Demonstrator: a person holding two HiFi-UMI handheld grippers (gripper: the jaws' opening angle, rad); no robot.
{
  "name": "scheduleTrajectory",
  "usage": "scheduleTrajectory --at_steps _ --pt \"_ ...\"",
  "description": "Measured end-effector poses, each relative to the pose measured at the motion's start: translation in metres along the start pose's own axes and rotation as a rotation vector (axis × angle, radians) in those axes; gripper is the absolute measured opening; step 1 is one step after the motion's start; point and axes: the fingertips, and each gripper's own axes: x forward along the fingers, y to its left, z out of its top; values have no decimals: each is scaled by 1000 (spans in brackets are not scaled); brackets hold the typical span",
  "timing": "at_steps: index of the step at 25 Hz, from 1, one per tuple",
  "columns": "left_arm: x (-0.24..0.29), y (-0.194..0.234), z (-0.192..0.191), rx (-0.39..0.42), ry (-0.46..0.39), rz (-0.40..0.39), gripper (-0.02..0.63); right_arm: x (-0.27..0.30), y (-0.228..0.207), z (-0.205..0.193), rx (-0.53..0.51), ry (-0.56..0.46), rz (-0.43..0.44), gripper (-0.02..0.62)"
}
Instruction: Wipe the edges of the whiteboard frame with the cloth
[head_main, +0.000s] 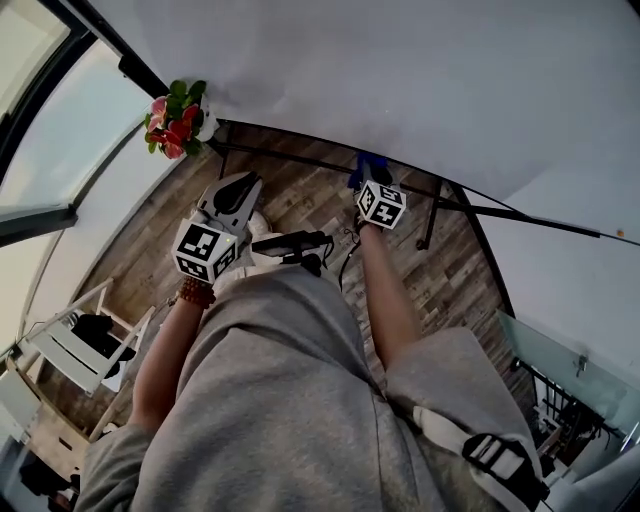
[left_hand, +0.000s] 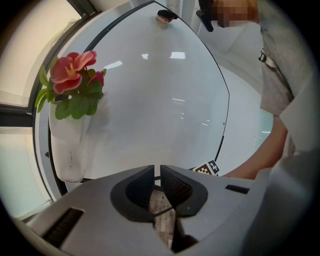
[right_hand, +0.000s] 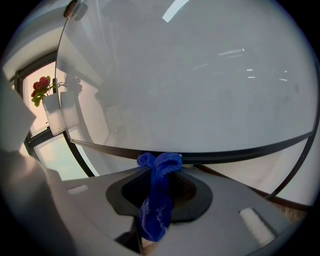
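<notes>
In the head view the right gripper (head_main: 368, 175) reaches the dark lower edge of the whiteboard frame (head_main: 300, 156) with the blue cloth (head_main: 371, 163) at its tip. The left gripper (head_main: 238, 192) hangs nearby, below the flowers (head_main: 175, 118). The wipe probably goes best with the cloth pressed on the strip and drawn steadily along it. The left gripper view shows its jaws together with nothing between them. The right gripper view shows the jaws clamped on the cloth, a crumpled, nubby bunch poking out just at the frame; I cannot confirm contact.
</notes>
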Motion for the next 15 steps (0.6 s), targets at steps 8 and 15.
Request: scheduleTrajectory --at_steps 8,15 --pt "8 11 -2 16 40 -83 43 4 13 0 -3 -2 -19 106" --pt "11 11 -7 14 60 -101 43 3 19 1 2 -10 -27 106"
